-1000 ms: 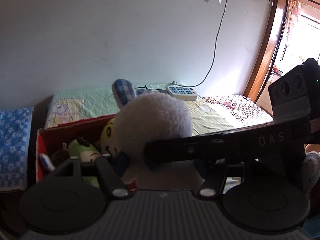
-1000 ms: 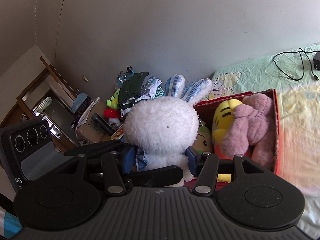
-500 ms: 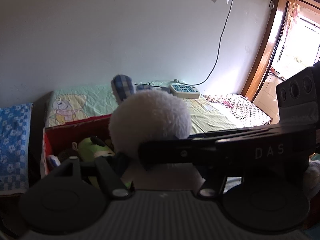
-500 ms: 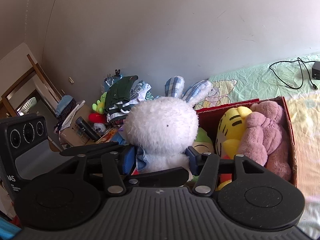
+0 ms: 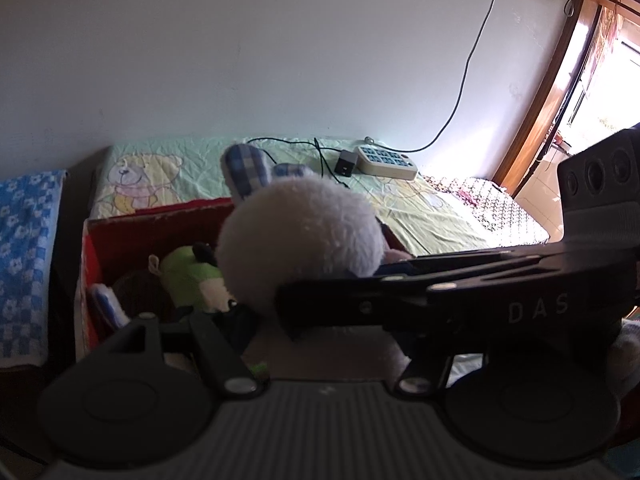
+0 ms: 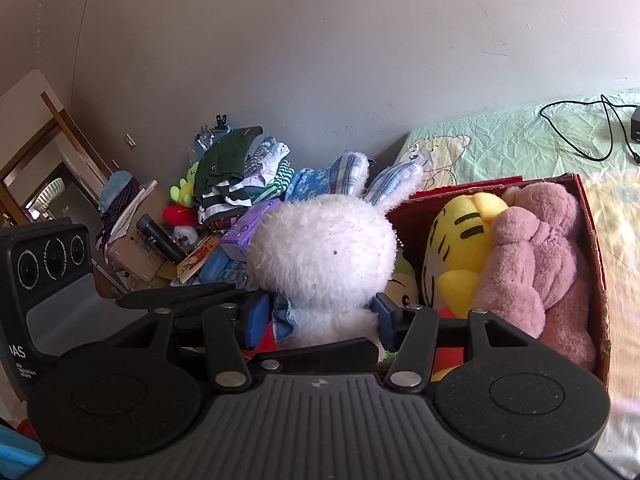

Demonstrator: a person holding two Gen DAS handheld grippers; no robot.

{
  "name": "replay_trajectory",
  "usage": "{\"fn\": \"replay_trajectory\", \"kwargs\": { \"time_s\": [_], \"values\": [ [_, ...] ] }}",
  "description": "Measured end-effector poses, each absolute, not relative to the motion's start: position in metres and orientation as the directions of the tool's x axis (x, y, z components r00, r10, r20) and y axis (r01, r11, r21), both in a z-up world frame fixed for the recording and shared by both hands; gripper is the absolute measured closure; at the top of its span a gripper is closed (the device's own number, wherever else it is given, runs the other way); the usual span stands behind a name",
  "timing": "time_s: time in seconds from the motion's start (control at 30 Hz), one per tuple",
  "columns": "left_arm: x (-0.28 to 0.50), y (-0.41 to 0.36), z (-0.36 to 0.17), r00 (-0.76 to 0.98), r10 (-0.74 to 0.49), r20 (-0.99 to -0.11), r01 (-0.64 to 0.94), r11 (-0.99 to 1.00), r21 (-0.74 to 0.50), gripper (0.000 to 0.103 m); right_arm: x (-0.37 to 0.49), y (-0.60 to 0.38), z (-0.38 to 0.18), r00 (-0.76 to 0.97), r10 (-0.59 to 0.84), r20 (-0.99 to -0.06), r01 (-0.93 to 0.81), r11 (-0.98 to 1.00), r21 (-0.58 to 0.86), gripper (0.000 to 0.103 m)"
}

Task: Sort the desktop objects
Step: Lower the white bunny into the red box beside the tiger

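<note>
The white rabbit (image 6: 324, 252), a plush with blue-checked ears, fills the middle of the right wrist view. The right gripper (image 6: 318, 316) holds it: its blue-padded fingers (image 6: 258, 318) press into the rabbit's body from both sides, just under the round head. The rabbit hangs over the left part of the red box (image 6: 596, 248), its ears pointing up toward the wall.

In the box, at the right of that view, a yellow tiger (image 6: 460, 248) lies against a pink plush (image 6: 536, 268), and a green toy peeks out beside the rabbit's head. Behind the rabbit, at centre left, a heap of clothes (image 6: 236, 176) and oddments is stacked against the wall. The bed (image 6: 520, 140), with a green bear-print sheet and a black cable, runs off to the upper right.

In the left wrist view the rabbit's head (image 5: 300, 240) sits at the centre, above the box (image 5: 132, 224), where the green toy (image 5: 188, 272) lies at lower left. The other gripper's black frame crosses the right half of this view. The left gripper (image 5: 320, 320) closes on the rabbit from below; its fingers are mostly hidden by fur and that frame, yet the plush sits clamped between them. A white power strip (image 5: 386, 158) lies on the bed behind, and a doorway glows at the far right.
</note>
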State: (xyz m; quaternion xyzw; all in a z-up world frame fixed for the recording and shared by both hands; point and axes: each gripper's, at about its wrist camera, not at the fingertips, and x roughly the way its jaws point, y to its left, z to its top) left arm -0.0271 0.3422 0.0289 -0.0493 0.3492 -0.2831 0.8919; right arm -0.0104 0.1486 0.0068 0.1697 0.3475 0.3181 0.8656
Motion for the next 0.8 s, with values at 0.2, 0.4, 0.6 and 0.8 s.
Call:
{"fn": "replay_trajectory", "kwargs": {
  "time_s": [0.2, 0.4, 0.6, 0.8],
  "values": [
    [-0.008, 0.338, 0.014, 0.565, -0.550, -0.615, 0.444, 0.831, -0.336, 0.037, 0.002, 0.146, -0.001, 0.557, 0.635, -0.534, -0.399, 0.769, 0.499, 0.046],
    [0.003, 0.341, 0.003, 0.548, -0.556, -0.625, 0.426, 0.828, -0.363, 0.037, 0.013, 0.149, -0.008, 0.538, 0.633, -0.556, -0.403, 0.773, 0.490, 0.047],
    [0.007, 0.349, -0.002, 0.536, -0.548, -0.643, 0.404, 0.835, -0.375, 0.036, 0.022, 0.158, -0.017, 0.516, 0.643, -0.566, -0.390, 0.765, 0.513, 0.046],
    [0.012, 0.356, -0.009, 0.526, -0.529, -0.666, 0.390, 0.846, -0.364, 0.032, 0.038, 0.174, -0.032, 0.459, 0.670, -0.584, -0.374, 0.742, 0.557, 0.046]
  ]
}}
